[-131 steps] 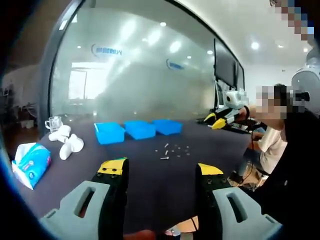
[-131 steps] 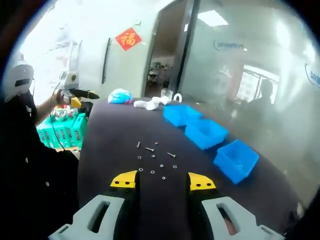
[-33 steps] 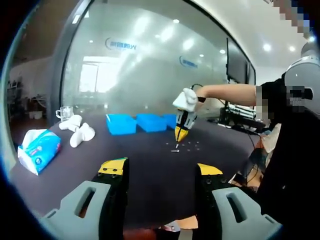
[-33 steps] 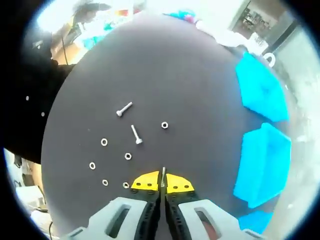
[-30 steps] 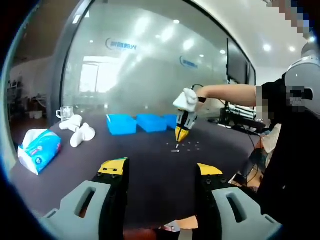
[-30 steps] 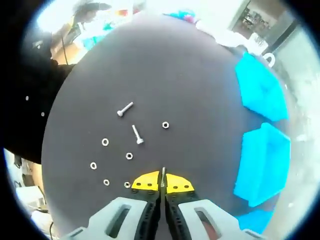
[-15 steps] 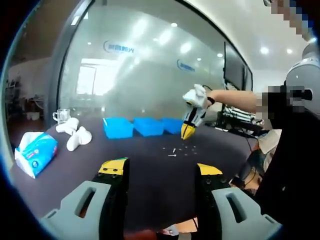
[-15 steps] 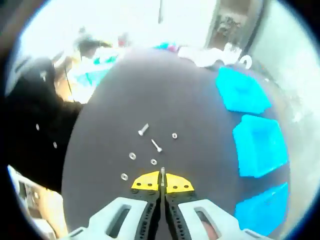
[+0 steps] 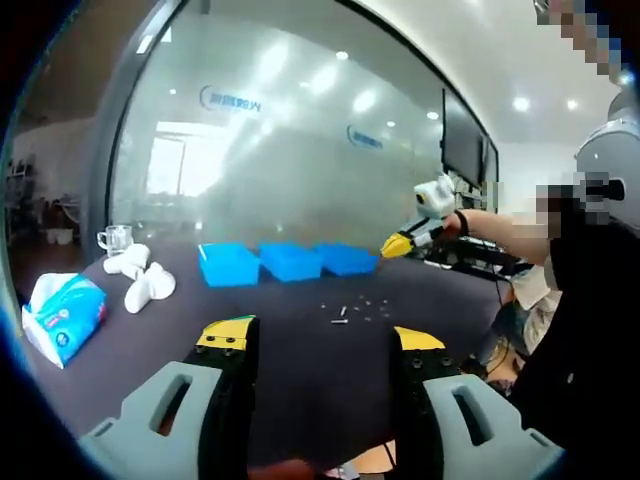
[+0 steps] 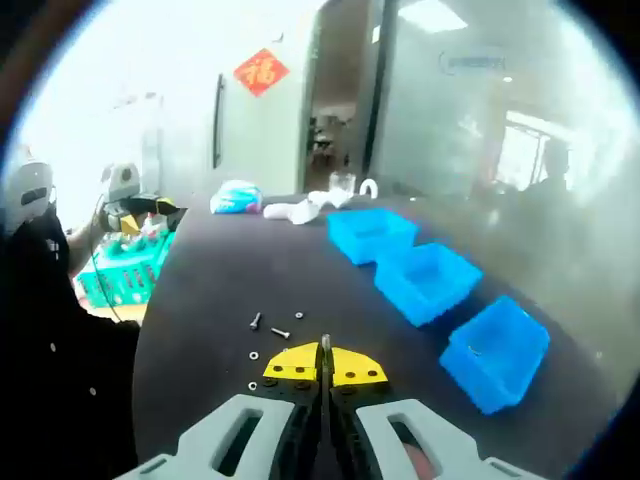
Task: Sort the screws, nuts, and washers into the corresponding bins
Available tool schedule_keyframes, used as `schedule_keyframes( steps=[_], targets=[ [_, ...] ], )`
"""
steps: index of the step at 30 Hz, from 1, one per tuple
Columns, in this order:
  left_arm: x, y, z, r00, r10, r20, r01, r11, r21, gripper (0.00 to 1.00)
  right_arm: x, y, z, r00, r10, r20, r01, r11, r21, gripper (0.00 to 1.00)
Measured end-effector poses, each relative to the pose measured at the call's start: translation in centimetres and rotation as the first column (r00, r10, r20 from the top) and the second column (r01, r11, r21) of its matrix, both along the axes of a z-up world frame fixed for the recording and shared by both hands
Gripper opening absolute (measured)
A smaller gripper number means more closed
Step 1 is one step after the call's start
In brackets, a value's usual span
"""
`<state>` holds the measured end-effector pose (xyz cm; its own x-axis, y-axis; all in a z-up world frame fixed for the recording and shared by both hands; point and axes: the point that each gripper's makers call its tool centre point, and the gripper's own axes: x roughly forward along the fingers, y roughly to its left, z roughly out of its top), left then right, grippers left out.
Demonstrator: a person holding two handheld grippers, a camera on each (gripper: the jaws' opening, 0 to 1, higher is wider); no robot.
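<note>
- Holding a screw upright between clenched yellow tips: right gripper, jaws pressed together with only the thin shaft between them, raised above the dark table.
- Right gripper view: loose hardware lies on the table at about 10 o'clock from the tips – two screws plus a few small rings; too small to tell nuts from washers.
- Three blue bins run in a row from 12 toward 3 o'clock of the tips: far bin, middle one, near bin. All well apart from the loose parts. Contents not readable.
- Far end of the table at 11 o'clock: tissue pack, white lumps, a clear glass cup.
- Left gripper: released, jaws standing wide apart, nothing between them, hovering over the near edge of the table.
- Left gripper view: right gripper comes in at 2 o'clock, in the air, roughly level, held in a person's gloved hand; its yellow tips sit beside the rightmost bin as seen from here. Screw in it too small to make out.
- Same view: bins in a row at 12 o'clock, scattered hardware on the table in front of them, between the bins and the left jaws.
- Tissue pack at 9 o'clock, white lumps and glass cup at 10 o'clock.
</note>
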<state>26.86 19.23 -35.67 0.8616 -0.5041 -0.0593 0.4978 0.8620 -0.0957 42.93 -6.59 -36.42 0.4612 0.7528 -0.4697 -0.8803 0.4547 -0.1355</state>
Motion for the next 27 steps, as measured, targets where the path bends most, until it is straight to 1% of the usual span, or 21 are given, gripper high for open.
schedule_keyframes(
  steps=[4,6,8,9,12,13,14,15,16,17,20,21,22,26,27],
  targets=[
    [0.1,-0.1,0.2,1.000,0.000,0.005,0.000,1.000,0.002,0.50,-0.2,-1.8,0.2,0.993,-0.113,0.046,0.109,0.990,0.085,0.00],
    [0.1,-0.1,0.3,1.000,-0.001,0.006,0.001,1.000,0.004,0.50,0.1,-2.8,0.5,0.983,-0.173,0.068,0.164,0.979,0.125,0.00],
    [0.1,-0.2,0.3,1.000,-0.002,0.006,0.002,1.000,0.005,0.50,0.5,-3.8,1.0,0.968,-0.237,0.078,0.220,0.957,0.187,0.00],
    [0.1,-0.2,0.3,1.000,-0.002,0.006,0.002,1.000,0.007,0.50,0.6,-4.3,1.1,0.962,-0.261,0.079,0.242,0.950,0.197,0.00],
    [0.2,-0.3,0.4,1.000,-0.002,0.007,0.002,1.000,0.007,0.50,1.2,-5.9,2.0,0.926,-0.352,0.137,0.314,0.919,0.236,0.00],
    [0.3,-0.3,0.5,1.000,-0.001,0.008,0.001,1.000,0.006,0.50,1.5,-6.6,2.5,0.908,-0.396,0.139,0.350,0.897,0.270,0.00],
    [0.3,-0.3,0.5,1.000,0.000,0.009,0.000,1.000,0.006,0.50,1.7,-7.0,2.7,0.900,-0.417,0.131,0.368,0.885,0.285,0.00],
    [0.3,-0.4,0.6,1.000,0.000,0.010,0.000,1.000,0.006,0.50,2.2,-7.6,3.3,0.880,-0.456,0.132,0.398,0.860,0.319,0.00],
    [0.4,-0.5,0.7,1.000,0.000,0.011,0.000,1.000,0.006,0.50,2.6,-8.2,3.7,0.863,-0.485,0.141,0.421,0.845,0.330,0.00],
    [0.4,-0.6,0.7,1.000,-0.001,0.012,0.001,1.000,0.007,0.50,2.9,-8.6,3.9,0.850,-0.504,0.153,0.436,0.835,0.335,0.00],
    [0.4,-0.9,1.0,1.000,-0.005,0.018,0.004,1.000,0.009,0.50,4.0,-9.4,5.0,0.814,-0.558,0.159,0.470,0.795,0.384,0.00],
    [0.3,-1.0,1.0,1.000,-0.005,0.019,0.005,1.000,0.009,0.50,4.2,-9.5,5.1,0.809,-0.565,0.163,0.475,0.791,0.384,0.00],
    [0.3,-1.0,1.1,1.000,-0.005,0.020,0.005,1.000,0.008,0.50,4.5,-9.7,5.2,0.800,-0.575,0.173,0.486,0.789,0.376,0.00],
    [0.1,-1.3,1.1,1.000,-0.008,0.021,0.007,1.000,0.015,0.50,6.1,-9.3,6.0,0.788,-0.588,0.185,0.494,0.782,0.381,0.00],
    [0.1,-1.3,1.1,1.000,-0.009,0.020,0.008,1.000,0.015,0.50,6.8,-9.3,6.2,0.781,-0.596,0.186,0.502,0.777,0.379,0.00]
  ],
)
